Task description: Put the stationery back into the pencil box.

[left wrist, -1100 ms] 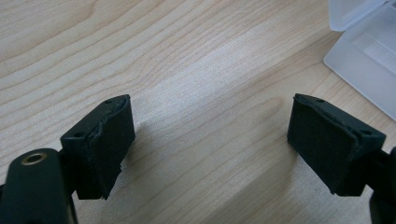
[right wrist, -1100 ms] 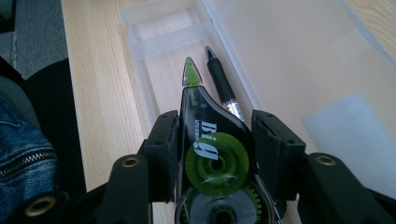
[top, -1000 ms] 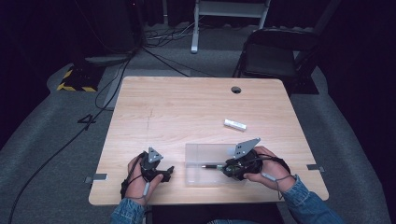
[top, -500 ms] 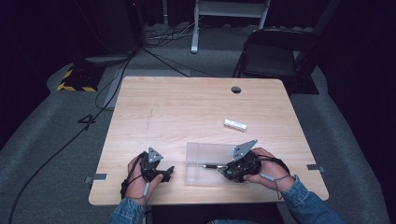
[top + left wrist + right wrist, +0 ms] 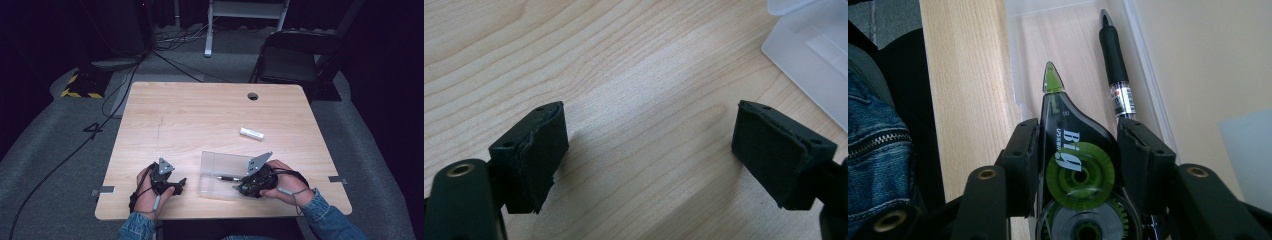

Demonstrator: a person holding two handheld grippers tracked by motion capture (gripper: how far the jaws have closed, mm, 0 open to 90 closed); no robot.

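With a pen (image 5: 1115, 65) already lying in the clear tray (image 5: 220, 162) by the worktop's near edge, the right gripper (image 5: 1079, 145) pinches a correction-tape roller (image 5: 1075, 165) apparently over it, not yet released, while the left gripper (image 5: 649, 160) rests spread and empty.

A small white block (image 5: 251, 133) lies on the wooden table (image 5: 200, 115), right of centre. A round hole (image 5: 253, 96) sits near the table's far edge. Beyond the far right corner stands a black chair (image 5: 295, 62). Cables (image 5: 120, 85) run across the grey floor (image 5: 50, 150) at far left, beside a yellow-black striped block (image 5: 80, 87).
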